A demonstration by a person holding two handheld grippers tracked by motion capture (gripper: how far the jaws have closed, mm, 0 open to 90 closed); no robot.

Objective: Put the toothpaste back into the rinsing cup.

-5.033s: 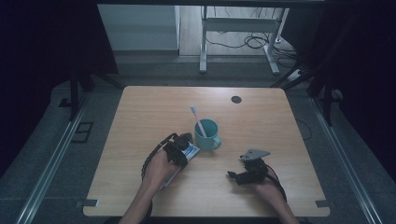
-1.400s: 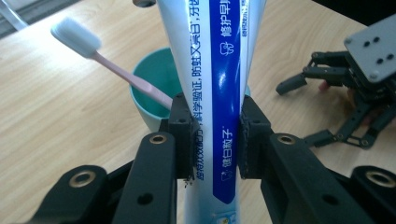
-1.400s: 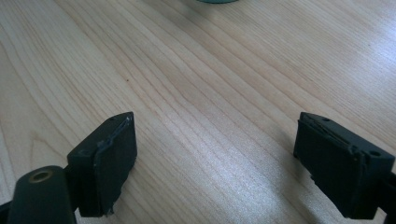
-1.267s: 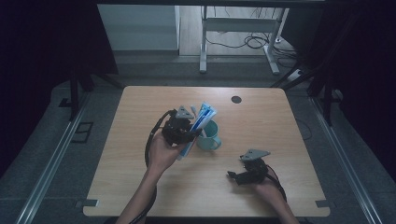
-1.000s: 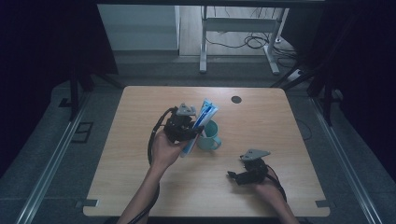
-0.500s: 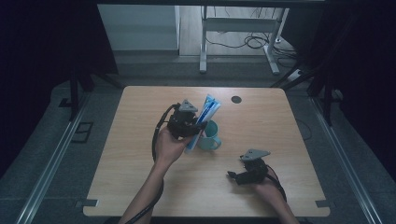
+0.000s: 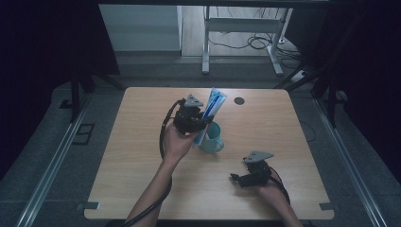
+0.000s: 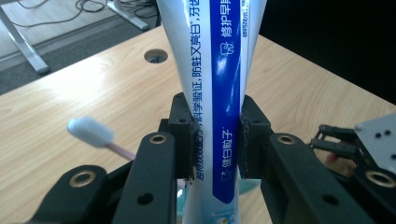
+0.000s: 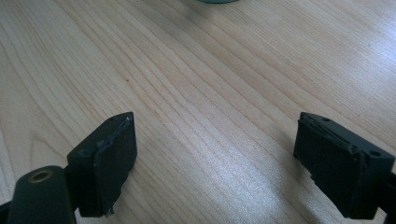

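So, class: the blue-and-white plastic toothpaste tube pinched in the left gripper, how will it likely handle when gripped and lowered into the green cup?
The blue-and-white plastic toothpaste tube probably gives a little: the left gripper pinches it on its flat faces. It looks light, held upright by a mid-body grip. Once dropped in the green cup, it will likely lean on the rim, being much taller.

I'm counting one toothpaste tube (image 7: 211, 113), one green mug (image 7: 212, 138), one toothbrush (image 8: 93, 133), one counter (image 7: 265, 127), and two grippers: left (image 7: 201, 124), right (image 7: 235, 178).
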